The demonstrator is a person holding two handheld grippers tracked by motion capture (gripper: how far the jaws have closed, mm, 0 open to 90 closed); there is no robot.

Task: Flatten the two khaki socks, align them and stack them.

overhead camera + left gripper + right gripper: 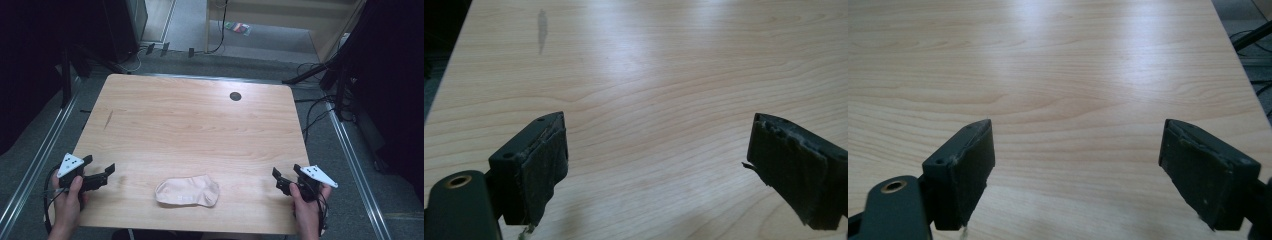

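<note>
Sock (187,191), pale pink, lies flat on the wooden table (190,125) near its front edge, roughly midway between the two grippers and touching neither. Toe end points left, cuff end right; a faint paler band shows along its lower side.

Left gripper (98,170) sits at the table's front left corner, held by a hand (67,202), jaws spread wide with nothing between them. Left gripper view confirms: worn pads (544,170) well apart over bare wood.

Right gripper (285,176) sits at the front right corner, held by the other hand (306,210), jaws likewise wide apart and holding nothing; bare wood lies between them.

Dark round grommet (235,96) is set in the far part of the tabletop. A grey smear (108,119) marks the left side.
</note>
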